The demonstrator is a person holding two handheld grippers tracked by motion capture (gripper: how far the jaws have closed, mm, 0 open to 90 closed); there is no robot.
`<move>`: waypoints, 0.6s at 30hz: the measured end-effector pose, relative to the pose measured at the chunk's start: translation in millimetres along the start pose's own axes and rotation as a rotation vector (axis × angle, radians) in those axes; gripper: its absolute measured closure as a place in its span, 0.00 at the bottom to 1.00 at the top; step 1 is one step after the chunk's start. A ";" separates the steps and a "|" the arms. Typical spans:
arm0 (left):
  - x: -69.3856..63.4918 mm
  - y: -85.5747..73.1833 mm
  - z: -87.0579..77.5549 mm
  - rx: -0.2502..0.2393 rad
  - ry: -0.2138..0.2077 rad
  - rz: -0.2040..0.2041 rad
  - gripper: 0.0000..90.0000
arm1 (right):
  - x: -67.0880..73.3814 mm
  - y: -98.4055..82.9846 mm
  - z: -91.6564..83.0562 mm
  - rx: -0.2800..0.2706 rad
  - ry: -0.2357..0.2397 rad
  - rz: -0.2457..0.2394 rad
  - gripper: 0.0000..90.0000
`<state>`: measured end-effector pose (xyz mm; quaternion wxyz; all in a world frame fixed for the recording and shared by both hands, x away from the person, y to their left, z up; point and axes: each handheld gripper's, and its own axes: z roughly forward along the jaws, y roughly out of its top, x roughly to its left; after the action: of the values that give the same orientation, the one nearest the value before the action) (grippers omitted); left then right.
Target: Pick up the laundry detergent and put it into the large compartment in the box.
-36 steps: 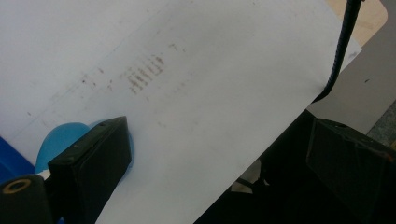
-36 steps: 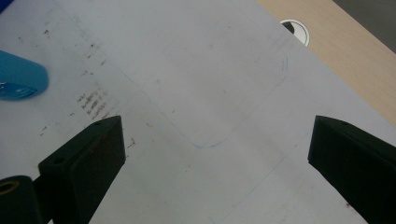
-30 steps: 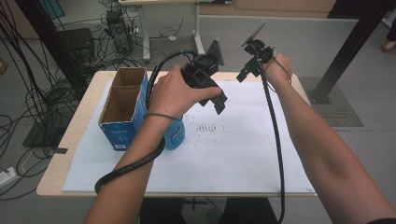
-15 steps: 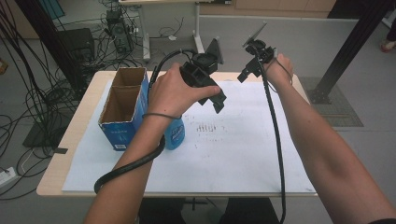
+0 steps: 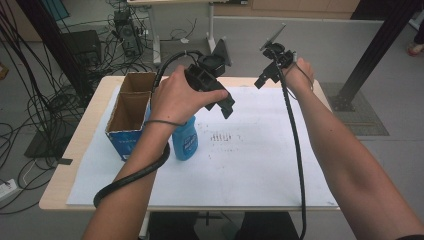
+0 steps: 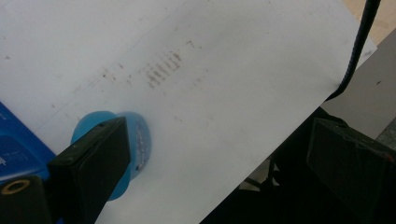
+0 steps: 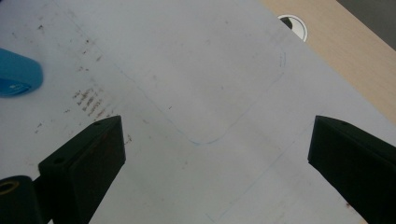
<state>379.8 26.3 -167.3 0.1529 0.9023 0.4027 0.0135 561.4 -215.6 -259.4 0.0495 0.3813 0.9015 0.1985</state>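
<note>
Change since earlier: almost nothing; our left gripper (image 5: 220, 97) stays raised above the blue bottle (image 5: 184, 141), and our right gripper (image 5: 271, 64) stays lifted over the far right part of the table (image 5: 59, 192).
Left tongs: spread wide, holding nothing; in the left gripper view the bottle's rounded blue top (image 6: 135, 149) sits just behind the left jaw.
Right tongs: spread wide too, empty, above the white paper sheet (image 7: 196, 84).
Bottle position: upright on the sheet, just beside the open cardboard box (image 5: 129, 114), under our left forearm.
Step in hand: we judge it to be the reach for the bottle.
Doing it well: we lower the left gripper straight down, centre the bottle between the jaws, and keep clear of the box wall so nothing tips.
Writing: the bottle has a label and the box has white print on its blue side, both too small to read.
Sheet marks: brown smudges (image 6: 161, 70) and a faint pencilled outline (image 7: 219, 126), no legible words.
</note>
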 end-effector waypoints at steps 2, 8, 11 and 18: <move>3.1 -1.8 -0.2 0.005 0.008 -0.003 0.07 | -0.2 -0.3 -0.6 -0.003 0.003 0.003 0.04; 12.6 -6.7 -1.1 0.007 0.021 -0.006 0.08 | -0.2 -0.6 -2.2 -0.004 -0.003 -0.002 0.04; 16.1 -8.6 -1.6 0.012 0.033 -0.009 0.08 | -0.7 -1.0 -2.7 -0.007 -0.004 -0.002 0.04; 25.5 -15.6 -2.4 0.022 0.065 -0.023 0.08 | -2.1 -3.1 -3.2 -0.006 -0.007 0.001 0.04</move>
<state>385.4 55.3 -172.0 0.1300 0.8984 0.4179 0.0368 560.1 -220.0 -257.7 0.0536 0.3824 0.9005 0.1999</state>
